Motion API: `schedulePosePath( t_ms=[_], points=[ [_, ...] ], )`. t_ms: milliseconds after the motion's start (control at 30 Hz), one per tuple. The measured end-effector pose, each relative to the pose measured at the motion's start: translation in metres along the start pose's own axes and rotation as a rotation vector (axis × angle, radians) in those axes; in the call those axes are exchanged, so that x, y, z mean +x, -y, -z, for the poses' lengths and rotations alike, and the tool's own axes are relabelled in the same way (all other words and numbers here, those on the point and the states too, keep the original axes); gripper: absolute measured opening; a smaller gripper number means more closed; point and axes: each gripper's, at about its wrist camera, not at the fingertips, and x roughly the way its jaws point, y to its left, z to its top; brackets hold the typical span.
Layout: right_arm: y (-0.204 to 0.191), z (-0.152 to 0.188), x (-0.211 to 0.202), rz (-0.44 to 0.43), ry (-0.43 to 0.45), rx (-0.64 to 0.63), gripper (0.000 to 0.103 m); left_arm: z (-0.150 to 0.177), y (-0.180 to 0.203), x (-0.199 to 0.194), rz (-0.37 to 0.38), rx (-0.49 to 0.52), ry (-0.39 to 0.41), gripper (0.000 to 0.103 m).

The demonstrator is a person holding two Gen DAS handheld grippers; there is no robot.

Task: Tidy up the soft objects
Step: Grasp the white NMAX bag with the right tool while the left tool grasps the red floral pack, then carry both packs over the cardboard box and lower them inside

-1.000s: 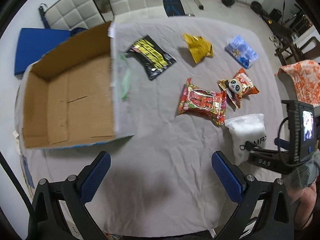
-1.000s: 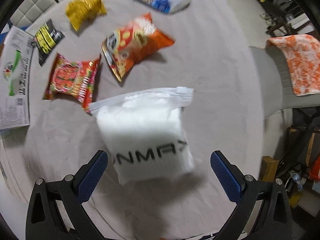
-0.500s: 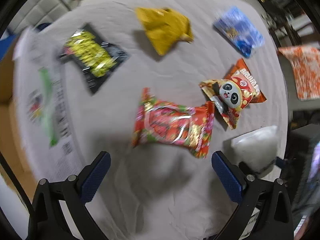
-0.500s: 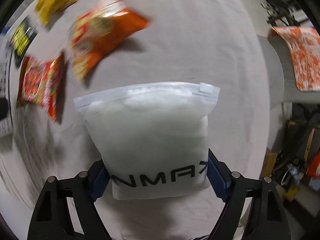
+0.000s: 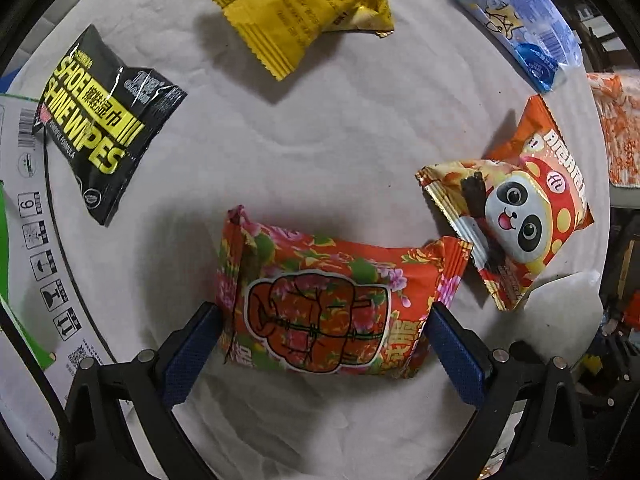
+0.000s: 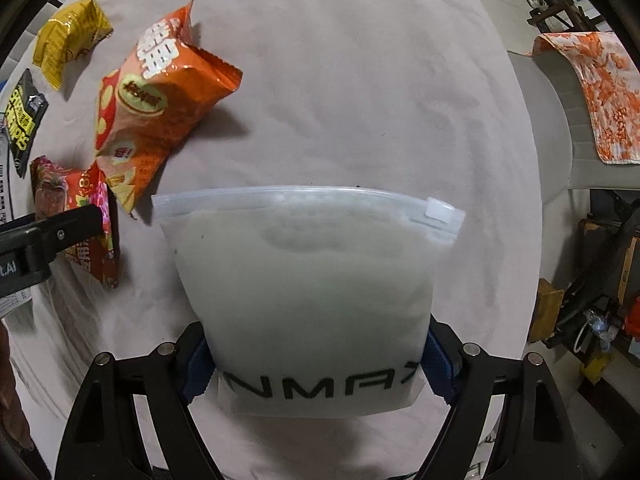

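My left gripper (image 5: 322,354) is down on the cloth with its blue pads against both ends of a red flowered packet (image 5: 332,300); it also shows in the right wrist view (image 6: 76,216). My right gripper (image 6: 316,364) is shut on a white zip bag (image 6: 308,280) with black lettering, which fills the space between its pads. An orange panda snack bag (image 5: 520,208) lies right of the red packet and also shows in the right wrist view (image 6: 156,96).
A black shoe-wipes pack (image 5: 100,120), a yellow packet (image 5: 296,4) and a blue packet (image 5: 520,16) lie farther back on the grey cloth (image 5: 304,136). A white box flap (image 5: 28,240) is at the left. An orange-patterned cloth (image 6: 592,92) hangs over a chair at the right.
My left gripper moved forward and down until its pads reached the red packet's ends. My right gripper closed on the white zip bag.
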Motion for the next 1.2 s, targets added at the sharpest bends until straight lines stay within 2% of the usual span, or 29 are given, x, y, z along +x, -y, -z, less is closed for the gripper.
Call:
schedulePosePath(
  t_ms=[167,300,433,633,667,733,833,1000,1067,1200],
  points=[
    [-0.01,0.001,0.023,0.036,-0.005,0.01,0.085,0.005,0.019,0.004,-0.06,0.056,0.05,0.102],
    [-0.003,0.01,0.031,0.029,-0.004,0.03,0.083,0.007,0.037,0.018,-0.115,0.105,0.071,0.101],
    [0.008,0.012,0.036,0.006,0.003,0.041,0.078,0.012,0.046,0.021,-0.12,0.095,0.089,0.089],
    [0.015,0.039,0.036,-0.016,0.015,0.054,0.074,0.043,0.048,0.002,-0.109,0.064,0.12,0.088],
    [0.034,0.036,0.035,-0.023,0.017,0.053,0.074,0.049,0.047,0.0,-0.113,0.06,0.131,0.088],
    [0.038,0.047,0.035,-0.032,0.027,0.053,0.074,0.062,0.044,-0.009,-0.116,0.045,0.154,0.088],
    [0.033,0.042,0.036,-0.042,0.044,0.052,0.074,0.076,0.044,-0.021,-0.114,0.024,0.186,0.088],
    [0.04,0.063,0.02,-0.059,0.104,0.046,0.074,0.094,0.041,-0.049,-0.096,-0.006,0.241,0.088],
    [0.029,0.063,0.007,-0.061,0.134,0.037,0.074,0.096,0.037,-0.063,-0.086,-0.013,0.27,0.088],
    [0.025,0.09,-0.01,-0.059,0.184,0.014,0.074,0.109,0.035,-0.096,-0.068,-0.022,0.328,0.088]
  ],
)
